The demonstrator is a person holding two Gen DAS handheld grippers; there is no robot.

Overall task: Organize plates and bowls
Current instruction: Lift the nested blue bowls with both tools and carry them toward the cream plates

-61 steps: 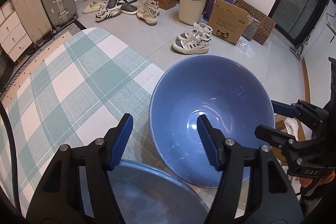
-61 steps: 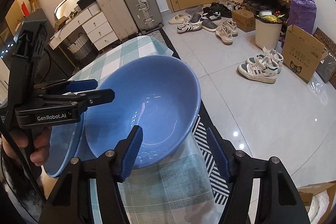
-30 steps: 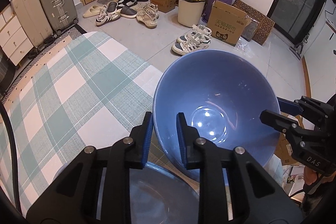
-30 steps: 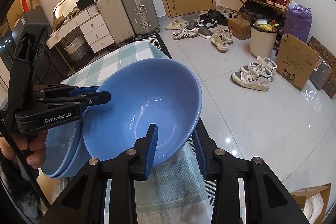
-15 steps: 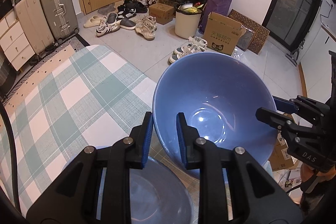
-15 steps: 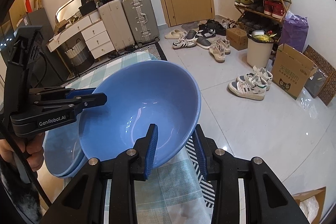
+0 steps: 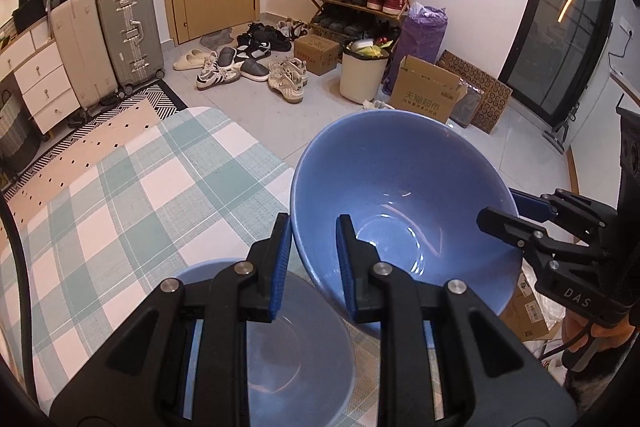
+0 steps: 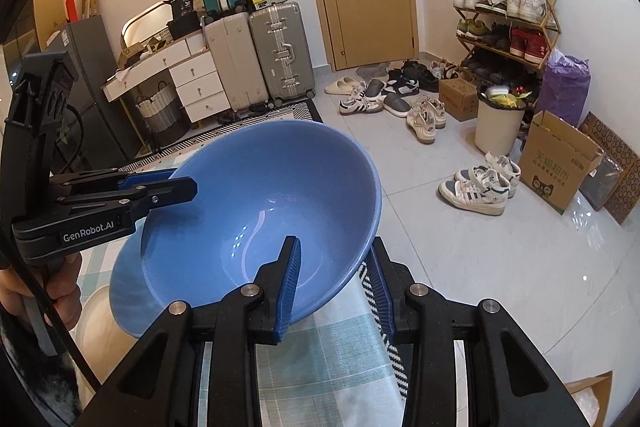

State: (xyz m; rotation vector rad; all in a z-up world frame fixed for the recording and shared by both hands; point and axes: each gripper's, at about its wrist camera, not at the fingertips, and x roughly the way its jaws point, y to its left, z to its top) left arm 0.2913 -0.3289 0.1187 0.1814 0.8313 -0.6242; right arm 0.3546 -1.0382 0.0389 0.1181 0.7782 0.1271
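My left gripper (image 7: 310, 263) and right gripper (image 8: 334, 285) both pinch the thin rim of the big blue bowl (image 7: 400, 199), at 9 and 3 o'clock, above the checked cloth (image 7: 120, 195); it looks hard, smooth, slippery and breakable.

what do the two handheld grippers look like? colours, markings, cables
Both are matte black plastic with blue ribbed pads on the fingers and silver screw heads at the pivots. The left gripper carries white "GenRobot.AI" lettering, with a black cable looping beside its handle. The right gripper shows white "DAS" lettering. No sleeves are visible.
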